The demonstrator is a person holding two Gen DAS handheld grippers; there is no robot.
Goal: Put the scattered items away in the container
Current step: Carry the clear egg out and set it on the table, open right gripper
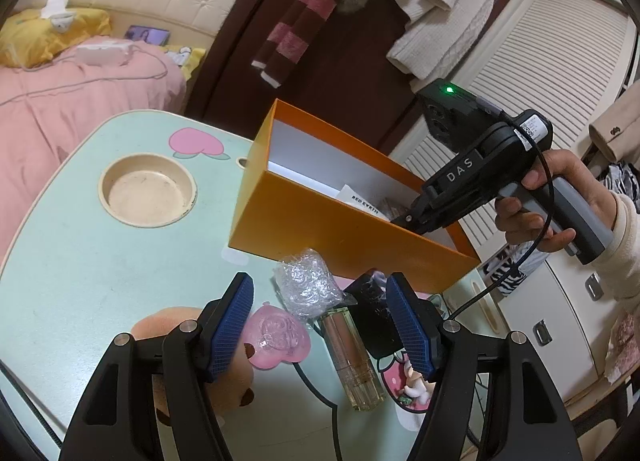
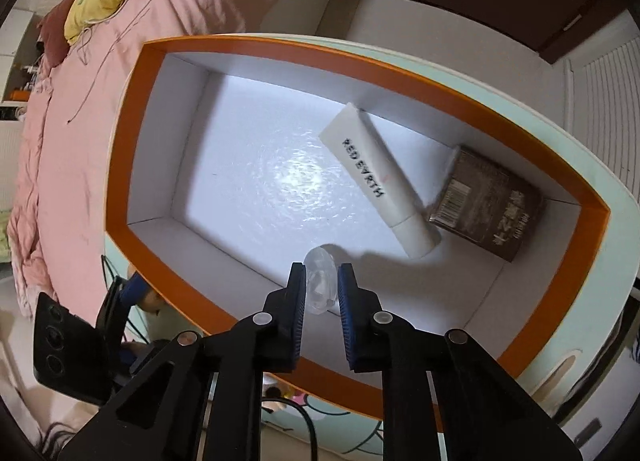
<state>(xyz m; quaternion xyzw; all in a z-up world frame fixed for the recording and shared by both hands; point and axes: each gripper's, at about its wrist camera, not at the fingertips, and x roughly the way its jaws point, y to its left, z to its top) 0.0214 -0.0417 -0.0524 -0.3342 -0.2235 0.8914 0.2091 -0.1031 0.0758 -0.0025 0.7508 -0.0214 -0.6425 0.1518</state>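
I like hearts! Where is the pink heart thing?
In the left wrist view, the pink heart lies on the green table, between the open left gripper fingers, beside the bubble wrap.

My left gripper [image 1: 320, 325] is hovering with its jaws spread wide, gripping nothing. My right gripper [image 2: 322, 287] is pointing steeply downward, pads [image 2: 298, 293] pinching a small clear object [image 2: 319, 281], my right hand [image 1: 536, 201] wrapping its handle.
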